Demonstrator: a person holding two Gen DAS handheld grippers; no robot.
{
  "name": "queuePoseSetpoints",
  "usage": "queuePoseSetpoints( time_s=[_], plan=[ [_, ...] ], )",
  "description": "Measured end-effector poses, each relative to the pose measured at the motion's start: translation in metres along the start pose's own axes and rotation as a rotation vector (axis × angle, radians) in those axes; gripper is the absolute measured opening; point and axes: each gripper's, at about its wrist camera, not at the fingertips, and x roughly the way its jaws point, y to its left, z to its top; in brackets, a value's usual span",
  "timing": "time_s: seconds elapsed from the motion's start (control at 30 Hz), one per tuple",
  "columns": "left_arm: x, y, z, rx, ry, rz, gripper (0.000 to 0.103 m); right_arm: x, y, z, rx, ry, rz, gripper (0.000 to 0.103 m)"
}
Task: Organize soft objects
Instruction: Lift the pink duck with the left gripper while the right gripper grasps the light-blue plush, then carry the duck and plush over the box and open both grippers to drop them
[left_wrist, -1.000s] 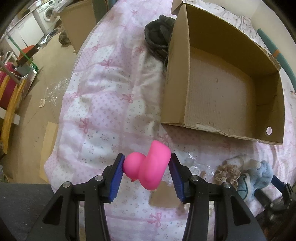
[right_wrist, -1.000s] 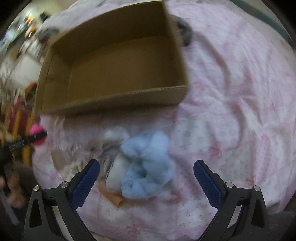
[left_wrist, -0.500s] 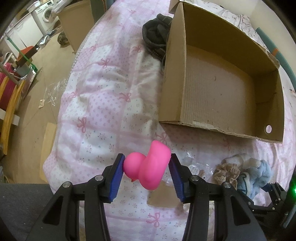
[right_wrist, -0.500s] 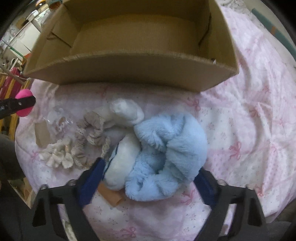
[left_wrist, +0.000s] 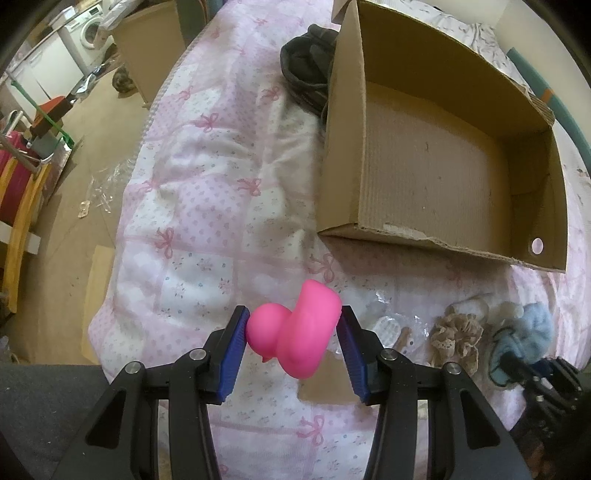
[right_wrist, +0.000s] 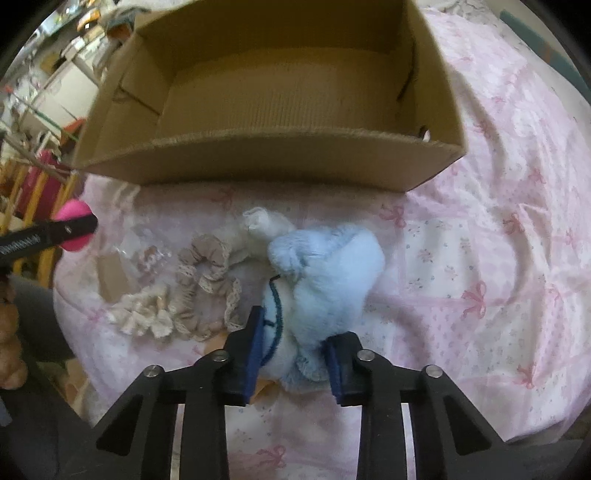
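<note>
My left gripper (left_wrist: 291, 343) is shut on a bright pink soft toy (left_wrist: 295, 332), held above the pink quilt (left_wrist: 192, 206). The same toy (right_wrist: 74, 221) shows at the left edge of the right wrist view. My right gripper (right_wrist: 295, 350) is closing on a fluffy light blue plush (right_wrist: 328, 273), and its blue pads press into the plush's near end. Beside the plush lie a beige lace scrunchie (right_wrist: 207, 280), a cream scrunchie (right_wrist: 144, 314) and a white plush piece (right_wrist: 262, 225). An open cardboard box (right_wrist: 258, 162) stands just beyond them, with nothing inside it.
A dark garment (left_wrist: 306, 77) lies at the box's far left corner. Clear plastic wrapping (left_wrist: 388, 321) and a brown card (left_wrist: 325, 387) rest on the quilt near the toys. The bed's left edge drops to a floor (left_wrist: 74, 184) with clutter, a cabinet and a washing machine (left_wrist: 88, 29).
The right gripper dropped onto the blue plush and its jaws went from wide open to pinching it. The left gripper kept still with the pink toy.
</note>
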Motion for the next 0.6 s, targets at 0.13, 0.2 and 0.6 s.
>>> queuePoseSetpoints(
  time_s=[0.13, 0.2, 0.6],
  plan=[
    [-0.003, -0.001, -0.003, 0.004, -0.011, 0.011, 0.045, -0.024, 0.004, -0.007, 0.003, -0.063, 0.035, 0.031],
    [-0.006, -0.001, -0.005, 0.005, -0.023, 0.016, 0.045, -0.035, 0.000, -0.007, 0.010, -0.093, 0.057, 0.031],
    [-0.030, 0.010, -0.015, -0.057, -0.125, 0.054, 0.045, -0.101, -0.003, -0.004, 0.041, -0.364, 0.189, 0.028]
  ],
)
